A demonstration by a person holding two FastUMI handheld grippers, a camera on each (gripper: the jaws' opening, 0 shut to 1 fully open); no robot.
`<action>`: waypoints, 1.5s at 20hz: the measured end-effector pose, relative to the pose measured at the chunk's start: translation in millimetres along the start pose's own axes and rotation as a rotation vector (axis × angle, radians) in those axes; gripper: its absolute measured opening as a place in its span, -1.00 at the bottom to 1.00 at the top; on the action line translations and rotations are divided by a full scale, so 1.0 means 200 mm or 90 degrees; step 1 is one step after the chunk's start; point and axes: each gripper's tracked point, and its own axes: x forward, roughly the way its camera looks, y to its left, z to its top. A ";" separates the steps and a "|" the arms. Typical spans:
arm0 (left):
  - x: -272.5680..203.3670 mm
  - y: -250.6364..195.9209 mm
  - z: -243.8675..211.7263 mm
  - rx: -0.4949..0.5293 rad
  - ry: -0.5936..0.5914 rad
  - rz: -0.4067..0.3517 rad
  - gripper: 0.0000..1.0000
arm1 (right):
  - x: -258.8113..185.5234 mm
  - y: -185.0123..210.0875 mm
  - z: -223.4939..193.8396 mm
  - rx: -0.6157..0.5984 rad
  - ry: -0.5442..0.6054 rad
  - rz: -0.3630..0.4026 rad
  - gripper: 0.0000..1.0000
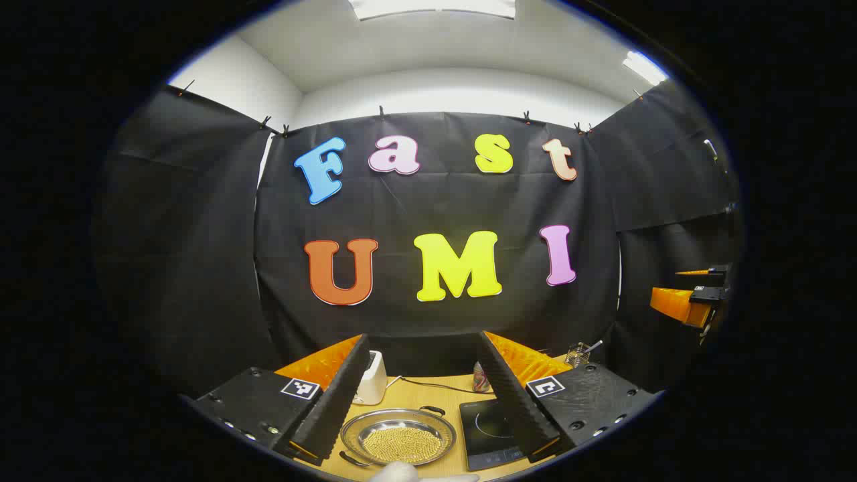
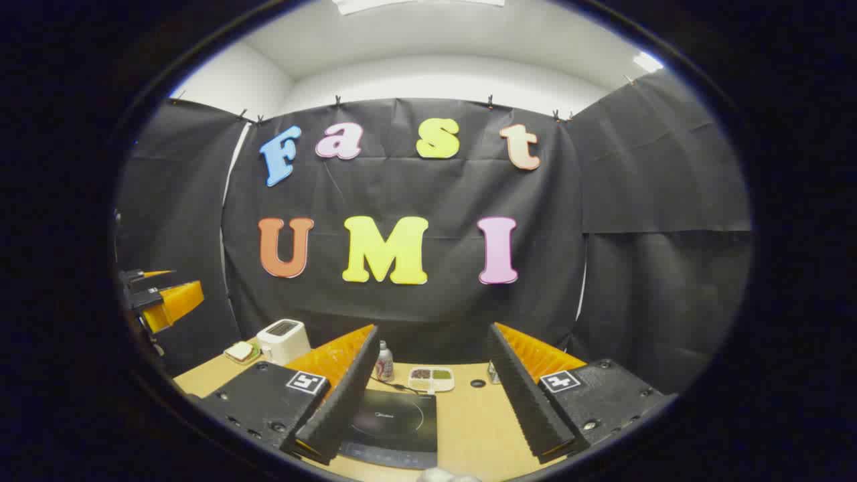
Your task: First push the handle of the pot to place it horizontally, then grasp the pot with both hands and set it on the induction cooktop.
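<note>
The pot is a shallow steel pan of small yellow grains on the wooden table. It lies low between the fingers of my open left gripper. One thin handle shows on the pot's far rim, another at its near left. Just right of the pot lies the black induction cooktop, partly behind my right-hand finger. In the right gripper view the cooktop lies low and left between the fingers of my open right gripper. Each gripper hangs above the table with nothing in it.
A white toaster stands behind the pot, with a cable and a can behind the cooktop. The right gripper view has the toaster, a small plate, a bottle and a white divided tray along the back.
</note>
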 end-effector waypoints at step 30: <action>0.04 -0.06 -0.69 -0.029 0.239 -0.101 -0.77 | 0.02 0.06 -0.16 -0.020 0.045 0.008 1.00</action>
